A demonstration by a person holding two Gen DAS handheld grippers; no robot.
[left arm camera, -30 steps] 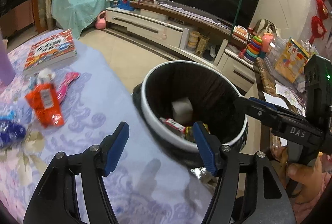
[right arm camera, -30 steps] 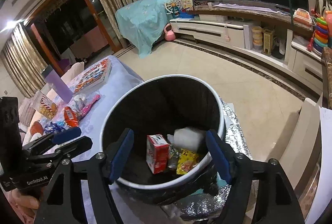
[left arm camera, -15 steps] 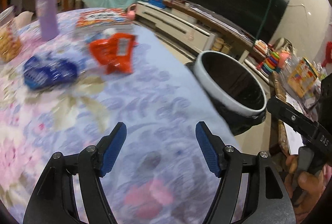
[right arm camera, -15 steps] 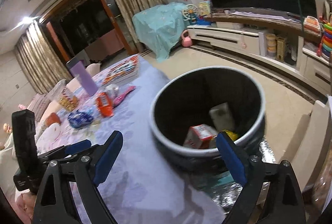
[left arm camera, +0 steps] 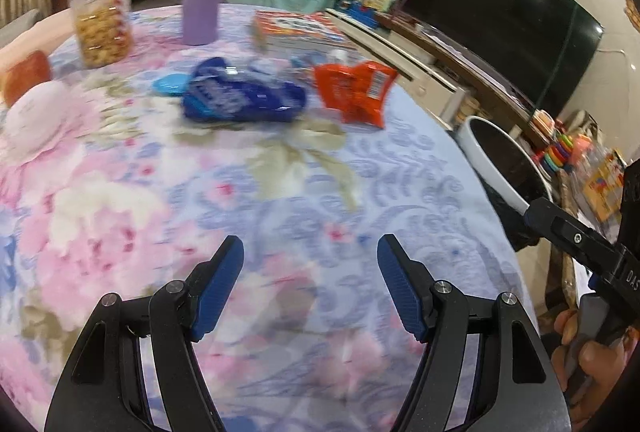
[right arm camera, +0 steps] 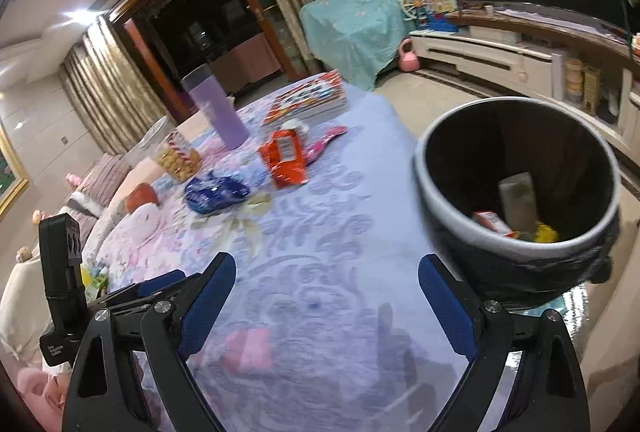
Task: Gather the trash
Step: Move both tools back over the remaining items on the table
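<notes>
Both the left gripper [left arm camera: 310,286] and right gripper [right arm camera: 326,306] are hovering with jaws apart and empty, while the blue wrapper [left arm camera: 240,96] and orange wrapper [left arm camera: 354,92], likely light, crinkly and best pinched by a raised fold, are lying toward the table's [left arm camera: 420,172] far edge.

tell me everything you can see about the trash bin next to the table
The round trash bin with a pale grey rim and black liner bag stands upright and open on the floor at the edge of the floral-clothed table. The bag folds over the rim and bunches around the outside. Inside lie a red carton, a pale grey block and a yellow wrapper. Neither gripper touches it. The left wrist view shows only part of its rim.
</notes>
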